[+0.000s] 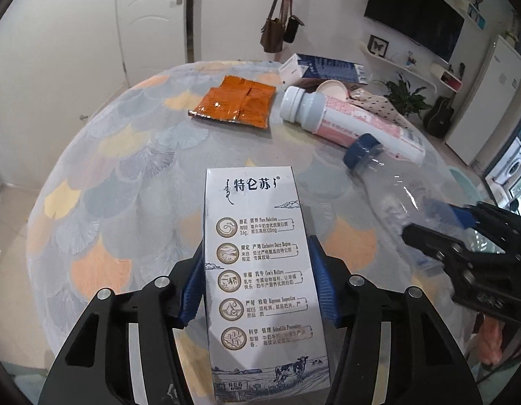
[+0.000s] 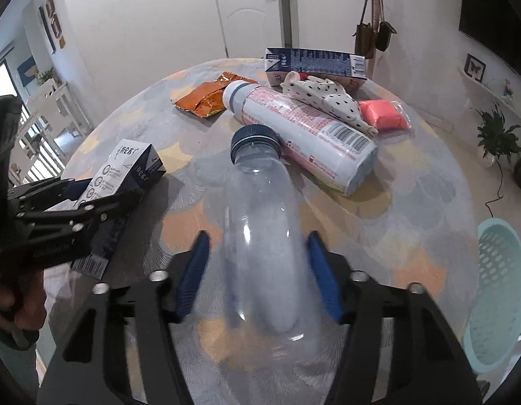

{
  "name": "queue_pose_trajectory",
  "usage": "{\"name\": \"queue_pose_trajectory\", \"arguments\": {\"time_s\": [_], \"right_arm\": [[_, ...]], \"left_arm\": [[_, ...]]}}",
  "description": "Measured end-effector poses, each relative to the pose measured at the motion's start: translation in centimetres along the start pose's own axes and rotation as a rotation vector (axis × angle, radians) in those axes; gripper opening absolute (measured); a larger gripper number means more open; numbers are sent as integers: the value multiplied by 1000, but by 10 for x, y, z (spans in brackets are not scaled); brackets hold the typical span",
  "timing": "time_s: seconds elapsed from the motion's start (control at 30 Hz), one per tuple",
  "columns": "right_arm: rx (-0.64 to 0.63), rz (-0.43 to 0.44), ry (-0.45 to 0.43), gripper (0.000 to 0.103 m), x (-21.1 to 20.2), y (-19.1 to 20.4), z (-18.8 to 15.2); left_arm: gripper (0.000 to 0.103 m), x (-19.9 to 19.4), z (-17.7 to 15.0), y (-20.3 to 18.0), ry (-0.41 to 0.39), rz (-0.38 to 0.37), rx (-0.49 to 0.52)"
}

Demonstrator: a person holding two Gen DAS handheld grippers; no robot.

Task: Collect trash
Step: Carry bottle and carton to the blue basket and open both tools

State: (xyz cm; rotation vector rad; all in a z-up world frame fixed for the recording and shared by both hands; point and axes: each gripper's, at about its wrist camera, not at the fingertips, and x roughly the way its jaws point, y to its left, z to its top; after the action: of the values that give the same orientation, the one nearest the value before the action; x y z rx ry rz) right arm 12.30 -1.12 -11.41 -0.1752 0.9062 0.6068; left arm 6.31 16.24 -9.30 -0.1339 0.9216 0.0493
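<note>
You are clamping the left gripper [image 1: 258,287] on a light, crushable milk carton [image 1: 260,270] while the right gripper [image 2: 257,280] is bracketing a slippery clear bottle [image 2: 264,236] mid-body, contact unclear.

Behind the table [image 1: 102,182] with its fan-pattern cloth we see a white door [image 1: 149,17], a couple of bags [image 1: 277,30] hanging on a pink stand, a wall TV [image 1: 415,10], a framed butterfly [image 1: 378,46] on a shelf, a potted plant [image 2: 496,135], and a guitar [image 1: 439,116] beside a white fridge [image 1: 486,101].
</note>
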Motion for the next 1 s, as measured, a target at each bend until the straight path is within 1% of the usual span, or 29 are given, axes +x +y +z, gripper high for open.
{"name": "queue_pose_trajectory", "arguments": {"time_s": [0.1,0.2,0.27,0.37,0.47,0.57,0.63,0.77,0.9,1.0], "right_arm": [[-20,5,5,46,-1,3,-1],[-11,54,-18,45,-10,4,-2],[-2,76,-53,44,-22,2,-1],[18,88,-114,44,-44,-4,3],[47,78,-160,44,-64,-17,5],[75,70,-199,44,-81,-30,4],[97,57,-231,44,-96,-41,4],[152,6,-316,44,-132,-68,-1],[216,-71,-396,44,-167,-102,-10],[273,-144,-436,44,-188,-131,-20]], "left_arm": [[54,-5,1,-6,-22,6,6],[54,-19,3,-10,-58,-22,-6],[54,-32,7,-12,-94,-56,-13],[54,-48,16,-22,-139,-84,-8],[54,-63,28,-38,-185,-106,15],[54,-70,35,-56,-209,-133,41],[54,-73,39,-66,-222,-149,55],[54,-80,55,-95,-247,-206,95],[54,-89,76,-139,-287,-259,167],[54,-87,89,-177,-294,-303,214]]}}
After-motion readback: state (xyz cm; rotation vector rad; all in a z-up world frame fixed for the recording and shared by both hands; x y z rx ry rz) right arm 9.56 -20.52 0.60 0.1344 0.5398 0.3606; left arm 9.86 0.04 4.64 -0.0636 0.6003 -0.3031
